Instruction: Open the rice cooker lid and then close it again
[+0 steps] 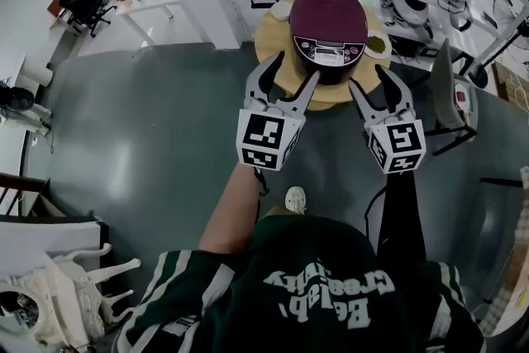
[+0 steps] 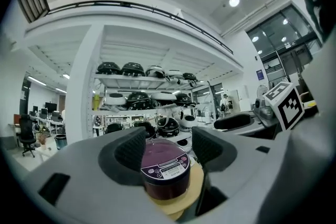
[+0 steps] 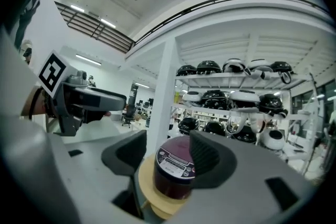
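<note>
At the centre of the head view, our left tool (image 1: 297,67) and our right tool (image 1: 366,75) sit side by side, each with its jaws spread apart and nothing between the pads. The left gripper view shows our left tool (image 2: 168,147) with an empty gap, and the right gripper view shows our right tool (image 3: 168,152) the same way.

Just above both tools in the head view stands the dark purple, oval-lidded rice cooker (image 1: 328,16), its lid down. It lies ahead of the tools and between their lines. Through each gap it appears beyond the jaw tips, low centre for the left (image 2: 164,170) and low centre for the right (image 3: 173,173). Its long axis runs up the frame, with the control panel at the near end facing us. We judge the left tool slightly nearer, its inner jaw tip beside the cooker's lower left edge; we cannot tell whether it touches.

The cooker rests on a round, pale wooden worktop (image 1: 269,41).

The panel carries print too small to read. The marker cubes show black-and-white patterns only. White lettering on the dark green shirt is upside down and illegible to us.
</note>
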A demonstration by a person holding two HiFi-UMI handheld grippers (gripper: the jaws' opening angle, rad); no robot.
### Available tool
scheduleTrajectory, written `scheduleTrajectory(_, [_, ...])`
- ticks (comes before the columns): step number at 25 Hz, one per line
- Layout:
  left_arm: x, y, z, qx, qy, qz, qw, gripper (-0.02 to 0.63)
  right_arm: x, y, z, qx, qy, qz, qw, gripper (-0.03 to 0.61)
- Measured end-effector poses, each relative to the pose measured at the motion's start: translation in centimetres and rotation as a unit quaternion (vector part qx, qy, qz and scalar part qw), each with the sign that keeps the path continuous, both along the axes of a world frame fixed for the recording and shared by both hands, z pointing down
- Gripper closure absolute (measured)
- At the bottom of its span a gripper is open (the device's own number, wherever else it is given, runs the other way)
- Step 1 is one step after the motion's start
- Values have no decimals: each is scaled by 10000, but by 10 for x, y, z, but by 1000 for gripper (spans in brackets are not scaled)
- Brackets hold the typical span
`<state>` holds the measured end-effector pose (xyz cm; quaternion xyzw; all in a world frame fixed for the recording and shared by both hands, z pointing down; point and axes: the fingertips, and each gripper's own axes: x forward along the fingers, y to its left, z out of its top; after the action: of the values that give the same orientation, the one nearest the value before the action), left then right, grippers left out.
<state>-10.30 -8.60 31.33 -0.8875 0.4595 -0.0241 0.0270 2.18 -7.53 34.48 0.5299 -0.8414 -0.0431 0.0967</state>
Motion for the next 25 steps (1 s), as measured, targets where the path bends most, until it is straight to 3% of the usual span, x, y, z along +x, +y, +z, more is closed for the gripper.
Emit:
scheduleTrajectory(15, [5,-86,37,-318,38,334,9989,348,-23,-74,51,-701,329,-248,9967,359])
scheduleTrajectory(20, [15,-110,47,-386,33,298,9988,348,-12,-105,62,-866,335,-347,9951,357])
scheduleTrajectory(25, [28,-139,54,-368,-5,107,9993,348,-11,-138,82,-1183,419,-780,9890,357])
